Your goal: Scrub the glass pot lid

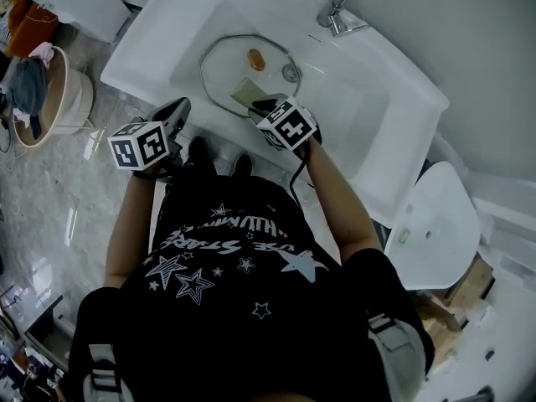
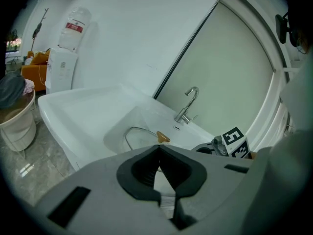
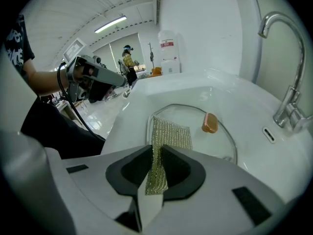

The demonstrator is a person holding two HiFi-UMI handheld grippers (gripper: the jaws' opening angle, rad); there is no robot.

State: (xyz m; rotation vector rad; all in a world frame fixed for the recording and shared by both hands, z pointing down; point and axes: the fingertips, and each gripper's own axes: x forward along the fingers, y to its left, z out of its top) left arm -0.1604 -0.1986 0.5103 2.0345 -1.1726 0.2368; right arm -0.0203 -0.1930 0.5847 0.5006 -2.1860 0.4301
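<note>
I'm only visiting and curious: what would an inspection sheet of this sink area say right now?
Surface: white sink, basin otherwise bare.
Job's things: glass pot lid with orange knob lies flat in the basin; mesh scouring cloth hangs over its near edge.
Clutter: nothing seen.
Grippers: right gripper shut on the cloth; left gripper shut, empty, short of the sink.
Cables: black cable trails from the right gripper.
Surroundings: faucet behind the basin; basket of clothes on the floor.

Black T-shirt (image 1: 243, 266) printed with white stars and lettering.
</note>
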